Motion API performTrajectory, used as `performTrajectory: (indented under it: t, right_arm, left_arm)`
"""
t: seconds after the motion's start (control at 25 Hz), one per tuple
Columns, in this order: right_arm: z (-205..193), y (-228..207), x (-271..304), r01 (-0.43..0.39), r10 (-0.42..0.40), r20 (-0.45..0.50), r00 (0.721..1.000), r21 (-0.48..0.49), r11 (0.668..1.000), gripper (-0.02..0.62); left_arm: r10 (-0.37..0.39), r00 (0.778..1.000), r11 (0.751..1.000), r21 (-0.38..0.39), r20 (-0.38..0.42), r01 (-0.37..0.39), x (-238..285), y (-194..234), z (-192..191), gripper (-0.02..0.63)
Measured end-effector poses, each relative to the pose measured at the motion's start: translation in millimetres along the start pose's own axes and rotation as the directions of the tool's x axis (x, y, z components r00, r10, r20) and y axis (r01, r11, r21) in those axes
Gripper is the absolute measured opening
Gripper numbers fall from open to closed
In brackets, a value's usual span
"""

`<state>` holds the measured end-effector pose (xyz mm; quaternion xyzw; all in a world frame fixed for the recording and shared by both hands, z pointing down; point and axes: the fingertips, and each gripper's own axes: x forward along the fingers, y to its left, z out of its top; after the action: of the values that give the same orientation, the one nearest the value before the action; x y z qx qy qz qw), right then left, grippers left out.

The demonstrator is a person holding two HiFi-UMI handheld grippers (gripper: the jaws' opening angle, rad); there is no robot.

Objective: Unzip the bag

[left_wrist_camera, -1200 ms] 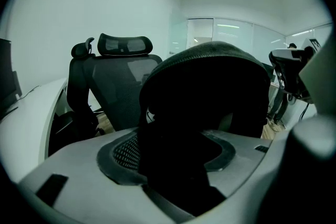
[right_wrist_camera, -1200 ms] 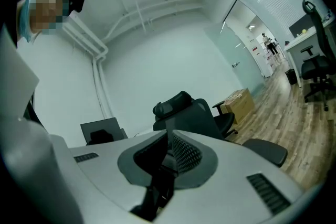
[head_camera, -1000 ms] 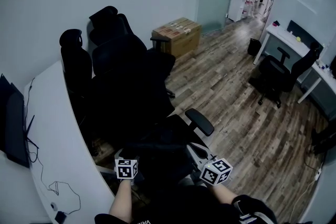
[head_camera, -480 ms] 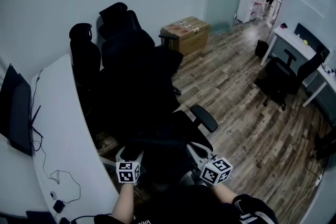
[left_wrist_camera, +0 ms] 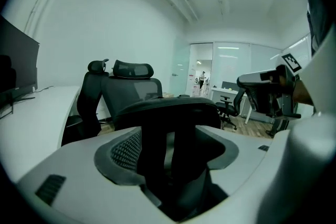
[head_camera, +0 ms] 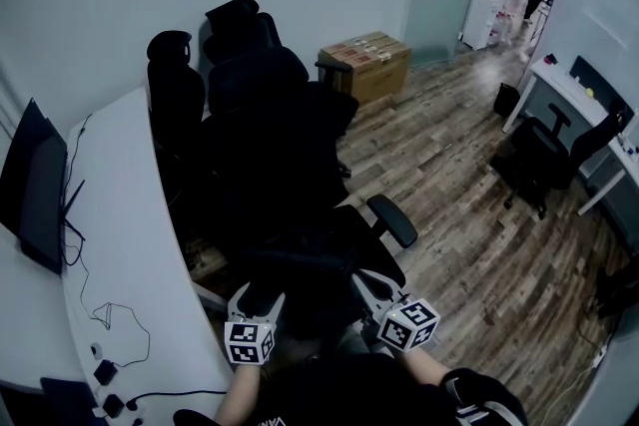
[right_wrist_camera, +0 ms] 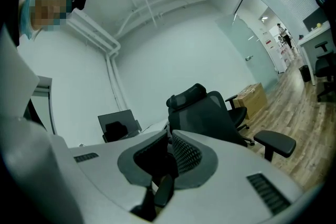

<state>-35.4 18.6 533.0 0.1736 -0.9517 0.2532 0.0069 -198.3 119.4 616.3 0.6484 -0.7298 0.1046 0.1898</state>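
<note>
Plainly, no bag can be picked out in any view. The only candidate is a dark mass (head_camera: pixel 344 386) at the near edge of the head view, between the 2 forearms; it may be clothing, and its long axis cannot be told. The left gripper (head_camera: pixel 258 296) has its jaws apart, with only a black office chair (head_camera: pixel 300 249) showing through the gap. The right gripper (head_camera: pixel 359 282) has its jaws together on nothing. Both point far, toward that chair. If the mass is the bag, it lies nearer than both sets of jaws, about equally close to each.
</note>
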Motion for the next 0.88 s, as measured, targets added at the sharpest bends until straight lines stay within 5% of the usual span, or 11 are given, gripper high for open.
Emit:
performTrajectory:
  t: [0.32, 0.44, 0.88]
  right_arm:
    - [-16.9, 15.7, -4.0, -0.011, 0.01, -0.045, 0.999, -0.043, 0.999, 0.048]
    - [-22.4, 18.7, -7.3, -0.011, 0.008, -0.06, 0.998, -0.052, 0.999, 0.048]
    - [-32.7, 24.1, -9.8, 0.01, -0.016, -0.089, 0.996, -0.07, 0.997, 0.044]
  left_arm:
    - [-0.05, 0.996, 0.999, 0.01, 0.071, 0.049, -21.0, -25.3, 12.2, 0.177]
    - [-0.055, 0.994, 0.998, 0.014, 0.095, 0.054, -26.6, -33.0, 15.4, 0.068]
    - [-0.057, 0.987, 0.998, -0.015, 0.153, 0.06, -43.6, -43.7, 21.8, 0.023]
